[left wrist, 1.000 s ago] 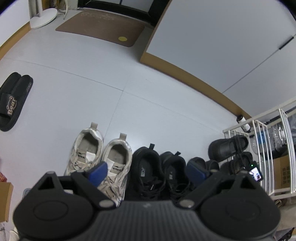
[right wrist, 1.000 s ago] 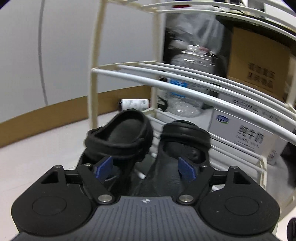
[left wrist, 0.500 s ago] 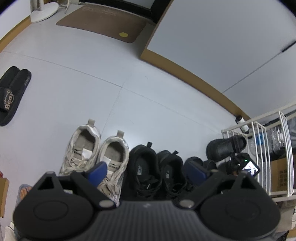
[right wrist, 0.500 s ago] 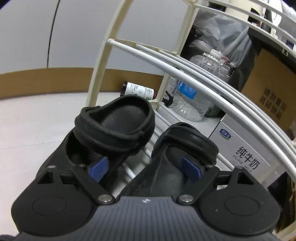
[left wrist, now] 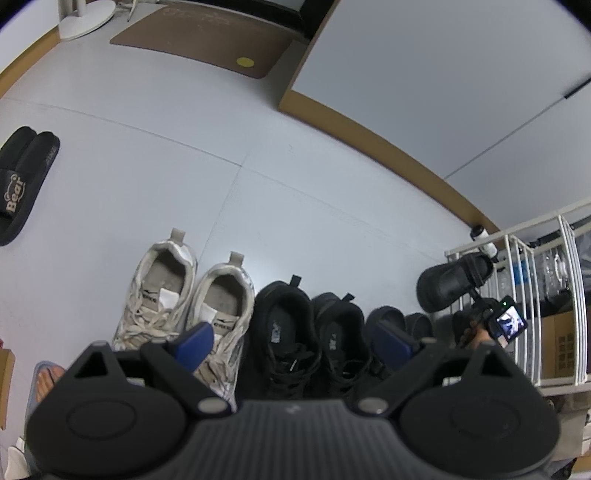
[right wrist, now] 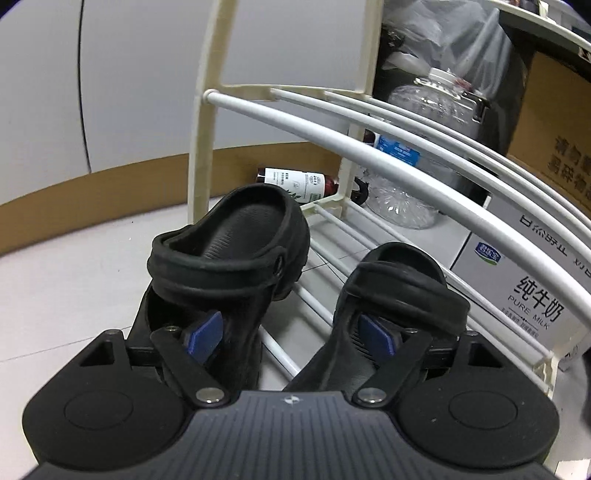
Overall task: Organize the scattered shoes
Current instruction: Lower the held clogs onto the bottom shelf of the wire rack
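Note:
My right gripper [right wrist: 291,334] has its fingers spread inside a pair of black clogs, one finger in the left clog [right wrist: 229,258] and one in the right clog [right wrist: 399,291], holding them lifted beside the white wire shoe rack [right wrist: 369,122]. The lifted clog [left wrist: 454,280] and the right gripper show at the right of the left wrist view. My left gripper [left wrist: 291,339] is open and empty above a row of white sneakers [left wrist: 184,295], black sneakers [left wrist: 314,332] and black slippers [left wrist: 402,321] on the floor.
Black "Bear" slides [left wrist: 22,181] lie far left. A brown doormat [left wrist: 207,44] and a white fan base [left wrist: 85,18] are at the back. Behind the rack are a milk carton [right wrist: 517,288], a water jug [right wrist: 424,110], a cardboard box [right wrist: 554,136] and a small bottle [right wrist: 295,181].
My right gripper has lifted and tilted the pair of clogs up against the rack. My left gripper has risen, so the shoe row looks smaller.

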A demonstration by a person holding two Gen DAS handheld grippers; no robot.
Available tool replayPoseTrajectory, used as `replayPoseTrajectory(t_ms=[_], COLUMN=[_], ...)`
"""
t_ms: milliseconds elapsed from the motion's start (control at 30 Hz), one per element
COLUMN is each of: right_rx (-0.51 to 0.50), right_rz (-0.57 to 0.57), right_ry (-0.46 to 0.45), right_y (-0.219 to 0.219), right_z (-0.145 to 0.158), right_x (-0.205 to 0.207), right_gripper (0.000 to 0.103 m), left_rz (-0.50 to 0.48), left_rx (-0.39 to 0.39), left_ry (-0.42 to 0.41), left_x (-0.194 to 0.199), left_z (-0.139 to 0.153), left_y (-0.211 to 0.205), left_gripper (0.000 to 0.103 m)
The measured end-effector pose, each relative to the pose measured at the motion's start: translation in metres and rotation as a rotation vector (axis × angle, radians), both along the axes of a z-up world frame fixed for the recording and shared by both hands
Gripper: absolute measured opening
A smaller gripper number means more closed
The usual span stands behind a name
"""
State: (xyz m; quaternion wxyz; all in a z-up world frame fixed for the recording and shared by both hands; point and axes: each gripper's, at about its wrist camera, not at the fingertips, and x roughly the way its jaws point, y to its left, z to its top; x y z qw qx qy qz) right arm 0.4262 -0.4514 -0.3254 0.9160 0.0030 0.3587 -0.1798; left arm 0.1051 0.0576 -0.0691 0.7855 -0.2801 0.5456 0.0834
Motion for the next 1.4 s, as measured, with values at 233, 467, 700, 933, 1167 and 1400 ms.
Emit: replayPoseTrajectory(t_ms=[233, 467, 700, 933, 1167, 1400], right_rx=[0.019, 0.099, 0.098, 0.01, 0.041, 0.01], right_rz=[0.001, -0.108, -0.251, -0.422, -0.551, -0.48], right_ry=[0.047, -0.006, -0.076, -0.096, -0.098, -0.069], right_y=[-0.01, -0.022, -0.023, -0.026, -0.053, -0.064], right_z=[-0.007, -0.001, 0.003, 0.004, 0.0, -0.004], right_x=[0.015, 0.009, -0.006, -0.025, -0.041, -0.057], right_gripper=[0.084, 0.034, 0.03, 0.03, 0.031, 0.031], left_rz=[-0.005, -0.006, -0.007, -0.01, -0.014, -0.011], left_rx=[-0.006, -0.008, -0.012, -0.016, -0.021, -0.03], left_ry=[0.014, 0.016, 0.019, 0.022, 0.023, 0.025], left_x=[0.002, 0.0, 0.0, 0.0, 0.0, -0.001], left_z=[-0.003, -0.004, -0.004, -0.004, -0.005, -0.005], left_y=[-0.001, -0.002, -0.002, -0.003, -0.004, -0.003], left_gripper=[0.095, 0.095, 0.095, 0.095, 0.095, 0.095])
